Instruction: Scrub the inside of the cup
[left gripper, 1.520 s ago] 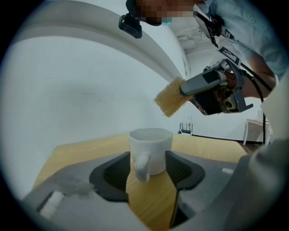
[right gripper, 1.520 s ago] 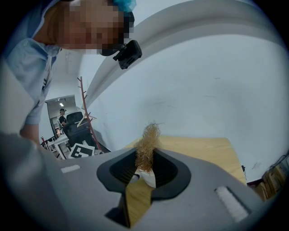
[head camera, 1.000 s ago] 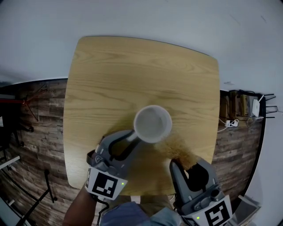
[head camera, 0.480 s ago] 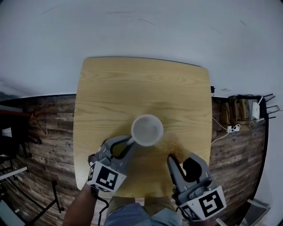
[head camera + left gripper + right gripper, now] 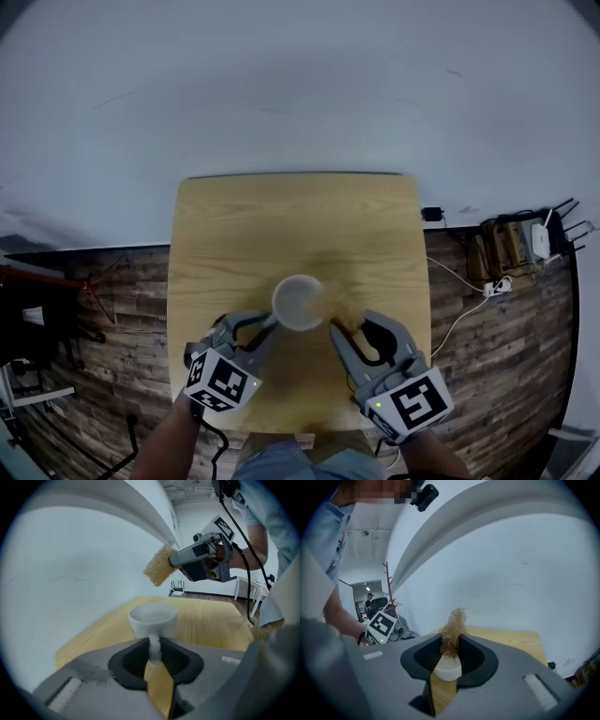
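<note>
A white cup (image 5: 298, 302) stands on the wooden table (image 5: 281, 216), its handle toward me. My left gripper (image 5: 265, 321) has just been closing and is shut on the cup's handle (image 5: 154, 648), which sits between its jaws. My right gripper (image 5: 354, 324) is shut on a tan fibrous scrubber (image 5: 339, 302), held just right of the cup's rim and above it. In the left gripper view the scrubber (image 5: 159, 566) hangs over the cup (image 5: 153, 617). From the right gripper view the scrubber (image 5: 453, 629) sticks up between the jaws, with the cup's rim (image 5: 448, 669) just below it.
The table's edges drop to a dark plank floor (image 5: 94, 300) on both sides. Cables and a power strip (image 5: 497, 286) lie on the floor to the right. A pale wall (image 5: 300, 84) stands behind the table.
My right gripper has carried the scrubber left, from the cup's lower right up to its rim. My left gripper's jaws have narrowed onto the handle. The head view has pulled back.
</note>
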`<move>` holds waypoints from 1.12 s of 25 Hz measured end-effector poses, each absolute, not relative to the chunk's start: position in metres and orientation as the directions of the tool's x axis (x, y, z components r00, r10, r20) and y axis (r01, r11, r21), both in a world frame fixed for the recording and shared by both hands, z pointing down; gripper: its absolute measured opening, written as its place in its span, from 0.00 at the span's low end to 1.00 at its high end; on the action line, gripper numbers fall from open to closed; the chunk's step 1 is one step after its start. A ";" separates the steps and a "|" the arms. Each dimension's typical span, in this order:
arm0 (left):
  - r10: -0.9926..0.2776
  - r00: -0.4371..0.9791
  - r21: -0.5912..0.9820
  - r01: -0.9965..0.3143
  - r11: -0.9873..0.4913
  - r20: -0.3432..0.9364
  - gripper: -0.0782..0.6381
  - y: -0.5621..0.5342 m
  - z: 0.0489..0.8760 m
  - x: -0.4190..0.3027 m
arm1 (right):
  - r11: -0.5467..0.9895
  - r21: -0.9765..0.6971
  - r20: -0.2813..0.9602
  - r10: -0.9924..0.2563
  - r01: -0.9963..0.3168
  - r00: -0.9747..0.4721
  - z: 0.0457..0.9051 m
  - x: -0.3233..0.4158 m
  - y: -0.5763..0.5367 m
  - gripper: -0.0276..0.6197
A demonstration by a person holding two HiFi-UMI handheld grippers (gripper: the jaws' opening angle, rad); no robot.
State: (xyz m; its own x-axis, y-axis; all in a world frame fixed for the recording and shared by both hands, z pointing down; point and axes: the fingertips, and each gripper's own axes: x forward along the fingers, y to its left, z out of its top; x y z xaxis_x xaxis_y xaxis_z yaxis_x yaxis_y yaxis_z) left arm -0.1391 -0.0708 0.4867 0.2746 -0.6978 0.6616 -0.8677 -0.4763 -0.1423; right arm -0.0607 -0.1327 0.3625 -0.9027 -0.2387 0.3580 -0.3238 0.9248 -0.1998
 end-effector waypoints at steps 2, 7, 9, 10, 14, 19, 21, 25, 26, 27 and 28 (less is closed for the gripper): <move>-0.682 0.273 -0.155 -0.854 -0.497 0.679 0.24 -0.075 0.482 -0.137 | 0.931 -0.195 0.346 -0.229 -0.308 -0.910 0.361 -0.062 -0.138 0.19; -0.645 0.275 -0.205 -0.798 -0.567 0.713 0.24 -0.089 0.465 -0.125 | 0.934 -0.218 0.349 -0.196 -0.282 -0.916 0.364 -0.056 -0.144 0.19; -0.628 0.276 -0.218 -0.774 -0.594 0.728 0.24 -0.096 0.459 -0.120 | 0.939 -0.212 0.339 -0.188 -0.270 -0.922 0.369 -0.052 -0.149 0.19; -0.618 0.275 -0.224 -0.763 -0.606 0.736 0.24 -0.099 0.457 -0.117 | 0.942 -0.210 0.335 -0.183 -0.263 -0.924 0.371 -0.049 -0.152 0.19; -0.597 0.266 -0.248 -0.728 -0.639 0.757 0.24 -0.111 0.449 -0.109 | 0.948 -0.222 0.358 -0.136 -0.226 -0.924 0.381 -0.041 -0.160 0.19; -0.586 0.256 -0.271 -0.700 -0.661 0.769 0.24 -0.118 0.444 -0.101 | 0.972 -0.207 0.364 -0.029 -0.111 -0.931 0.391 -0.036 -0.163 0.19; -0.578 0.248 -0.281 -0.684 -0.673 0.778 0.24 -0.117 0.444 -0.100 | 0.979 -0.203 0.368 0.044 -0.034 -0.929 0.393 -0.037 -0.158 0.18; -0.560 0.237 -0.309 -0.636 -0.707 0.794 0.24 -0.116 0.443 -0.099 | 0.979 -0.166 0.418 0.182 0.122 -0.890 0.401 -0.043 -0.148 0.18; -0.555 0.235 -0.318 -0.618 -0.719 0.798 0.24 -0.116 0.444 -0.098 | 0.976 -0.157 0.430 0.204 0.150 -0.880 0.403 -0.045 -0.147 0.18; -0.550 0.234 -0.325 -0.601 -0.730 0.802 0.24 -0.116 0.444 -0.098 | 0.974 -0.150 0.438 0.221 0.171 -0.871 0.405 -0.047 -0.148 0.18; -0.544 0.234 -0.330 -0.585 -0.741 0.806 0.24 -0.116 0.444 -0.098 | 0.972 -0.145 0.445 0.233 0.188 -0.865 0.407 -0.050 -0.148 0.18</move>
State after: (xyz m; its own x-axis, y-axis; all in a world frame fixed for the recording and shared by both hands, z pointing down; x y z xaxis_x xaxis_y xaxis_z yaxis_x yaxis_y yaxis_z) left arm -0.0983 -0.1161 0.4441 0.2343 -0.5442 0.8056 -0.5854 -0.7405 -0.3300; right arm -0.0496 -0.1484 0.4068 -0.8645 0.2334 0.4452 0.1878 0.9715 -0.1446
